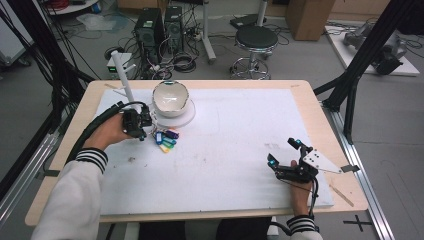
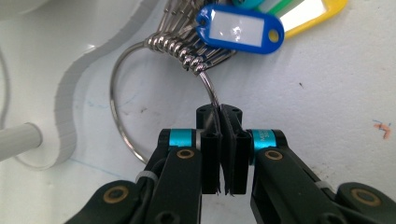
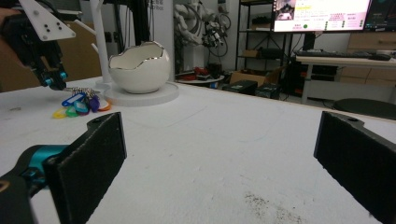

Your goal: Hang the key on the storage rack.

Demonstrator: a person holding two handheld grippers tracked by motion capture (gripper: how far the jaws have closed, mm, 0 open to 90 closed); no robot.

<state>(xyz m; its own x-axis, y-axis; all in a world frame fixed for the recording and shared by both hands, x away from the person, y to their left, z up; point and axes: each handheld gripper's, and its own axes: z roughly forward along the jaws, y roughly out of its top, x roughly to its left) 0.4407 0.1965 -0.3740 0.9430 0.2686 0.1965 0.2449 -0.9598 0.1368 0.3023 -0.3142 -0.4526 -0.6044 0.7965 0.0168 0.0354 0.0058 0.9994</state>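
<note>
Seeing a glossy white eggshell-shaped bowl (image 1: 170, 98) with a jagged rim on a round white base (image 1: 186, 116); we can't tell its contents. Our left claw (image 2: 219, 120) pinches the thin metal key ring (image 2: 122, 93), coloured plastic tags (image 1: 166, 139) fanned on the matte white counter (image 1: 235, 145). Right claw (image 1: 284, 153) gapes wide, holding nothing.

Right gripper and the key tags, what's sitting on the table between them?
Nothing: in the high view, bare white mat runs from the right gripper to the key tags; the right gripper view agrees.
</note>
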